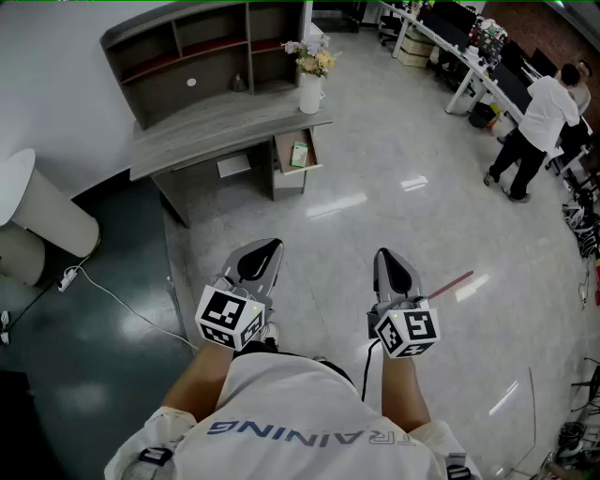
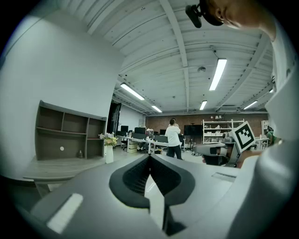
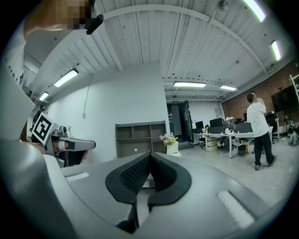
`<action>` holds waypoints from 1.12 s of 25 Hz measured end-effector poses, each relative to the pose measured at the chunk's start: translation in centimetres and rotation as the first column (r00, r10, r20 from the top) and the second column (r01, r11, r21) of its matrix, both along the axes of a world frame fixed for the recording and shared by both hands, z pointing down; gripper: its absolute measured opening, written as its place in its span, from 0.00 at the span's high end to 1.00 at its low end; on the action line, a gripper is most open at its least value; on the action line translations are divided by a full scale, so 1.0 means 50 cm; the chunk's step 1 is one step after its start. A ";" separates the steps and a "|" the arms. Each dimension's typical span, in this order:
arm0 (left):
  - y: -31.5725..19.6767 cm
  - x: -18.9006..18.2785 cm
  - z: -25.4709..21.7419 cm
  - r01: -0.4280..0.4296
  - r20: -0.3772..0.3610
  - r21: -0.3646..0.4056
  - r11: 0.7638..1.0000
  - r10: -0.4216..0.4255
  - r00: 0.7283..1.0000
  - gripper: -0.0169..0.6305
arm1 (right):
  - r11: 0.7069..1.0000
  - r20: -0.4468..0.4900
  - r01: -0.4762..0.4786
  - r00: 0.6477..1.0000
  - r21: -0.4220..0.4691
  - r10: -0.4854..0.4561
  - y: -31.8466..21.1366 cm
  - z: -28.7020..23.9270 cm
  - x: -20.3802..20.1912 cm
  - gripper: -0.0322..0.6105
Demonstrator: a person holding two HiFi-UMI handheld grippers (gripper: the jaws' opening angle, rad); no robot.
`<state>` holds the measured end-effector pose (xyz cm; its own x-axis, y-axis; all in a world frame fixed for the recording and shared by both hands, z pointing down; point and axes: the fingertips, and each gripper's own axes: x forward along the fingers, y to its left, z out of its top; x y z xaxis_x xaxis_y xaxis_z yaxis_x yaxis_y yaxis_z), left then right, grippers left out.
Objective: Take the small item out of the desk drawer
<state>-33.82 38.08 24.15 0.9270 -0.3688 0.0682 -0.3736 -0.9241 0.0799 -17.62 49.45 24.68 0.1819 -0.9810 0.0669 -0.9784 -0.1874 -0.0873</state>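
Now — shirt (image 1: 319, 398) print: TRAINING | left tool (image 1: 270, 249), right tool (image 1: 384, 255): closed, empty

Ahead of me a white vase (image 1: 310, 92) of flowers (image 1: 313, 58) stands just right of a grey shelf unit (image 1: 187, 56). Far to my right a person in a white shirt (image 1: 542, 117) stands by a row of monitors (image 1: 459, 17). A white power strip (image 1: 67, 278) lies to my left, and a red strip (image 1: 452, 285) lies to my right.

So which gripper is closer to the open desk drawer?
Left, slightly. The left gripper is almost in line with the open drawer, short of it; the right gripper is equally short but further right.
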 end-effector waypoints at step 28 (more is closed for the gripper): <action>0.164 0.076 0.027 0.021 0.011 -0.007 1.000 -0.021 1.000 0.98 | 0.995 0.070 0.088 0.994 -0.053 -0.085 0.149 0.082 0.066 0.92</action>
<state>-30.02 46.26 25.52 0.9182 -0.3877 0.0805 -0.3938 -0.9155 0.0822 -14.32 56.88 28.76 0.0897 -0.9872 0.1316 -0.9834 -0.1087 -0.1451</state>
